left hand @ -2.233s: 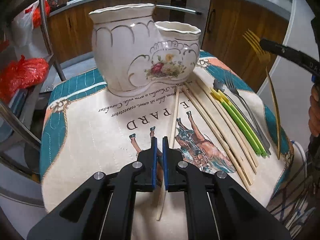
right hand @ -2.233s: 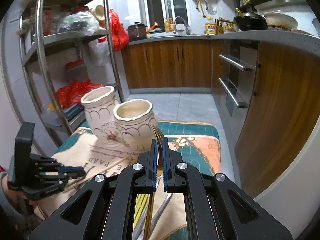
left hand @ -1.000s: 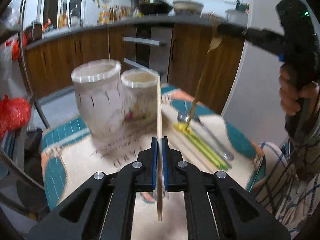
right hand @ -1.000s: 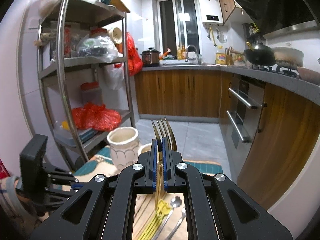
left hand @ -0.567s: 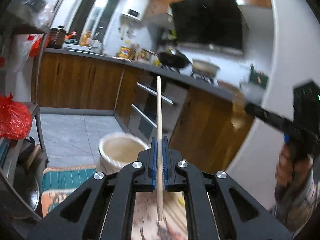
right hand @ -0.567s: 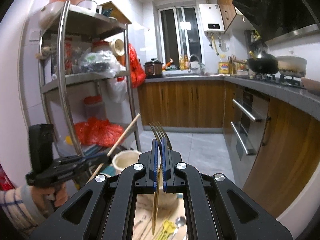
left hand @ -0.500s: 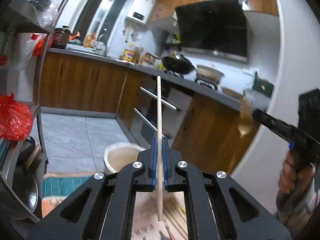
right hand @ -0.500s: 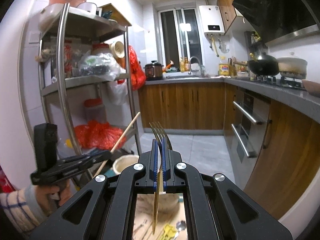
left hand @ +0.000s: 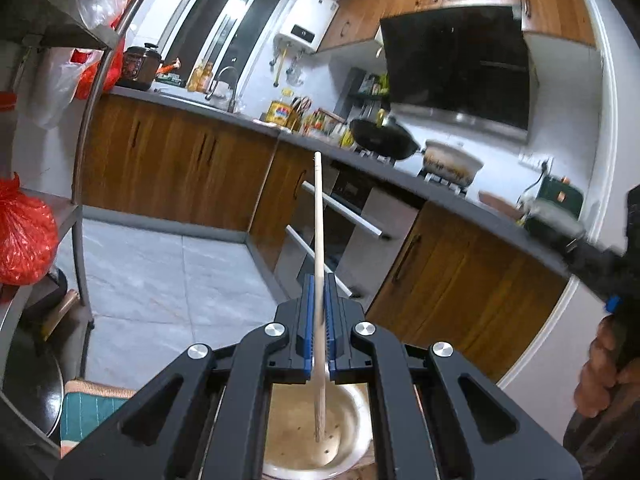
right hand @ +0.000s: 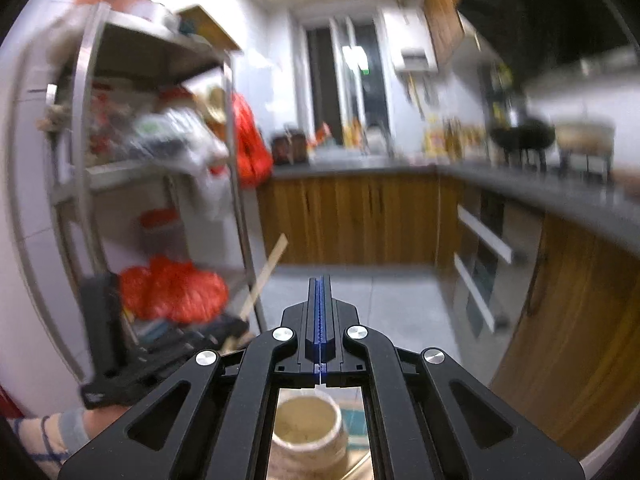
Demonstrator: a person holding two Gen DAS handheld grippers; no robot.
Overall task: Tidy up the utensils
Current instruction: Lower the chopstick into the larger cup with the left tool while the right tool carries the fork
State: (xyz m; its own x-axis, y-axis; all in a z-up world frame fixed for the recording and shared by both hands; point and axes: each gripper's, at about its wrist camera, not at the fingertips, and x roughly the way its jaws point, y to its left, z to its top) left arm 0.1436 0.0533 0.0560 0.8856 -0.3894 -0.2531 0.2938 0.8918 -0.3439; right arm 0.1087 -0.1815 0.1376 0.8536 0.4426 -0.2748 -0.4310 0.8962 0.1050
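From the left wrist view, the ceramic holder serves as the landmark, its pale opening showing low in the frame between the arms of the left gripper. That gripper's jaws are clamped on a wooden chopstick, which stands nearly upright, its upper end rising above the jaws and its lower end hanging over the mouth of the holder. To the right of the holder, at the frame edge, a hand grips the other tool. In the blurred right wrist view, the chopstick slants up to the left of the holder. The right gripper sits above the holder's mouth, its jaws pressed together with nothing between them.
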